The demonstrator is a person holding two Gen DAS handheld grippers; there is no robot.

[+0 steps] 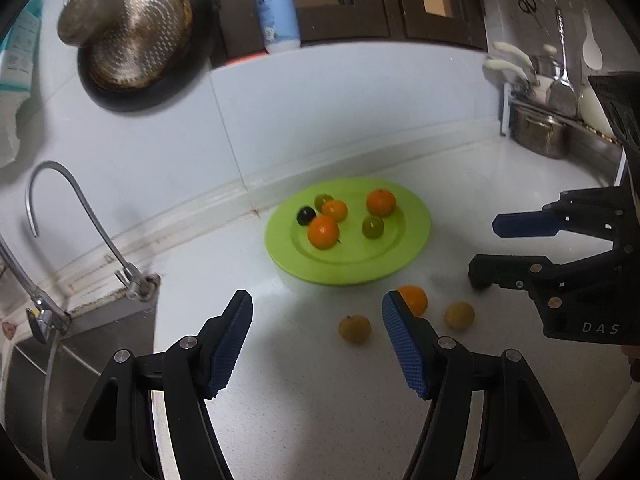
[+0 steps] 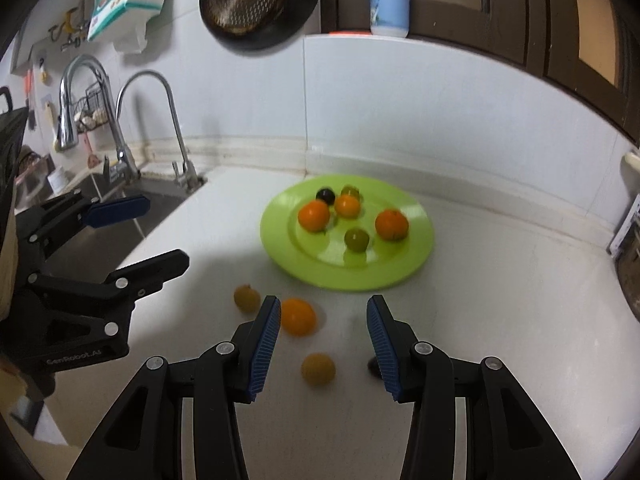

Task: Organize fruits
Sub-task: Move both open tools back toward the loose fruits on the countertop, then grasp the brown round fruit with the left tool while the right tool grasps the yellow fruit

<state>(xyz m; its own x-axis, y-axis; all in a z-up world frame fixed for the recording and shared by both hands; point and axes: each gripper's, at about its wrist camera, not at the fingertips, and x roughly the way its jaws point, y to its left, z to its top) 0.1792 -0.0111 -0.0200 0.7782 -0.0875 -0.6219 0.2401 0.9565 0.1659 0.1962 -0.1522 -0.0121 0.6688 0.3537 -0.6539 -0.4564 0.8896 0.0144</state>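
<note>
A green plate (image 1: 412, 236) (image 2: 416, 252) sits on the white counter and holds several fruits: oranges (image 1: 323, 232) (image 2: 392, 224), green fruits (image 1: 373, 227) (image 2: 356, 239) and one dark fruit (image 1: 305, 215) (image 2: 325, 196). Loose on the counter in front of the plate lie an orange (image 1: 416, 298) (image 2: 298, 316) and two yellow-brown fruits (image 1: 354, 329) (image 1: 459, 315) (image 2: 318, 368) (image 2: 247, 298). A dark fruit (image 2: 373, 366) peeks from behind my right finger. My left gripper (image 1: 318, 308) (image 2: 164, 228) is open and empty above the counter. My right gripper (image 2: 322, 312) (image 1: 484, 248) is open and empty over the loose fruits.
A sink (image 2: 120, 216) with curved taps (image 1: 80, 208) (image 2: 160, 120) lies to the left. A pan (image 1: 140, 40) hangs on the wall. A soap bottle (image 1: 277, 12) stands on the ledge. Steel pots and utensils (image 1: 548, 120) fill the right corner.
</note>
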